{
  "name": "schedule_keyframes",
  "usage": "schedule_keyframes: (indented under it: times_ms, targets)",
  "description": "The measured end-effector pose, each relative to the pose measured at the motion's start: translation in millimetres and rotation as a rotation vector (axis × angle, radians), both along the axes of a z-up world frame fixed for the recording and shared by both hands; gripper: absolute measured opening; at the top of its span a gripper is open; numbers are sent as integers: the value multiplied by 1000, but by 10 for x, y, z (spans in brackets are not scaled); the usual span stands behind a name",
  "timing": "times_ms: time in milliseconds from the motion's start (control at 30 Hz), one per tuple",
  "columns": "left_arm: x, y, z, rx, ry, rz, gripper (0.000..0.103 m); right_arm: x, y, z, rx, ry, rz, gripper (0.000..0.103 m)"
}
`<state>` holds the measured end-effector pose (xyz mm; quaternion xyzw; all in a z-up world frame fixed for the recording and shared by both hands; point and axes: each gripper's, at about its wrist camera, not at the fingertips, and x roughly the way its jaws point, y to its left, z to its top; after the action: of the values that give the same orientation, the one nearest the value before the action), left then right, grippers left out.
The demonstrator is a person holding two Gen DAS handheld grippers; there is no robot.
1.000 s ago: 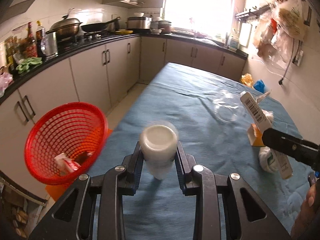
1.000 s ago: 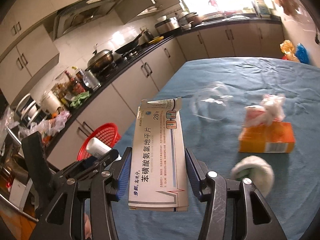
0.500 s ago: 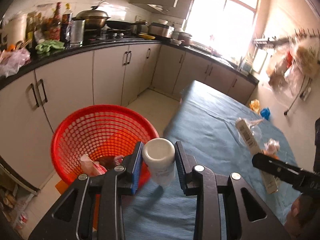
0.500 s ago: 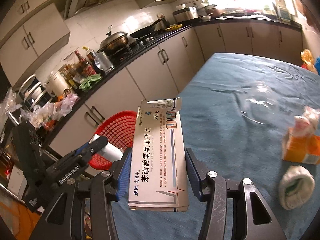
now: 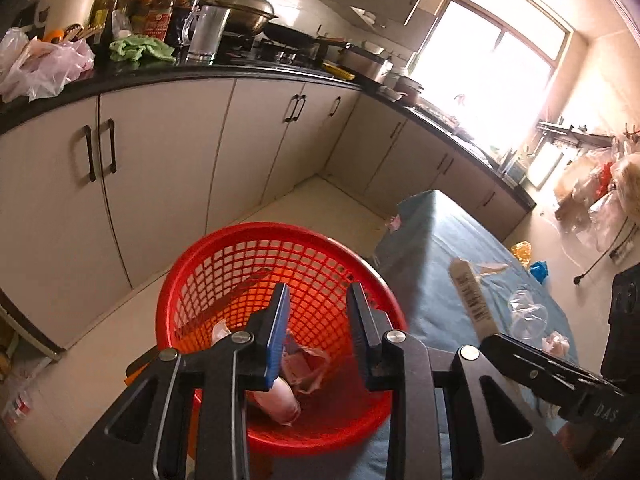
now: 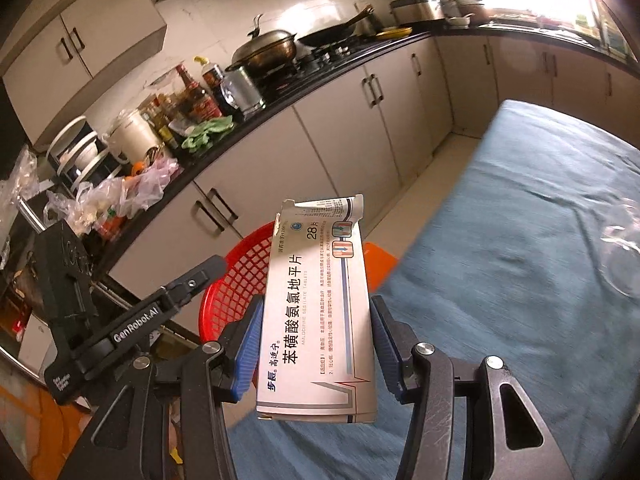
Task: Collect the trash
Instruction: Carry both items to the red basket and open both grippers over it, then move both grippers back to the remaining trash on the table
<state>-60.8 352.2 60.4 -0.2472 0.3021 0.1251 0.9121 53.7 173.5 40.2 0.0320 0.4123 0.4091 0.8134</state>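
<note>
**Left jaws empty over the basket, right jaws clamped on the medicine box**

Your left gripper [image 5: 318,314] hangs above the round red plastic mesh basket [image 5: 224,264], its blue-padded jaws apart with nothing between them. Down in the basket, seen through the gap, lie a pale cylindrical container [image 5: 276,400] on its side and some crumpled pinkish wrapper scraps [image 5: 306,364]. The basket stands just off the near end of the table covered in a blue cloth [image 5: 432,248], with the floor and beige cabinet fronts [image 5: 160,160] behind it.

Your right gripper [image 6: 316,344] is clamped on a flattened white cardboard medicine box with blue Chinese lettering [image 6: 320,312], the pads pressing both long edges. The box stands upright out of the jaws, its torn flap at the top. It is held over the near edge of the blue cloth, just beside the basket and not yet over it.

Farther along the cloth lie a clear plastic cup [image 5: 526,314] and a small crumpled wad [image 5: 556,342], both blurred.
</note>
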Motion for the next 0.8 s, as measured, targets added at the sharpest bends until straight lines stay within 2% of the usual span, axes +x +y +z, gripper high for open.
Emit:
schedule_keyframes:
  times_ms: [167,200,267,500,800]
  targets:
    - [-1,102,-90,-28,12,15,30,80,355,-139,-37,29,28,57]
    - [-21,121,-97,-28,14,24,40,97,391,-159,-43,34,29,57]
    - [-84,167,-107,-36,8,40,50,151,457,-213,-47,57,28,65]
    - [-293,230,-72,-49,-17,75,50,177,315,-157,-11,43,-3,67]
    - [-261,-130,30,-17,-21,2,54,31,-175,-101,-11,30,-47,68]
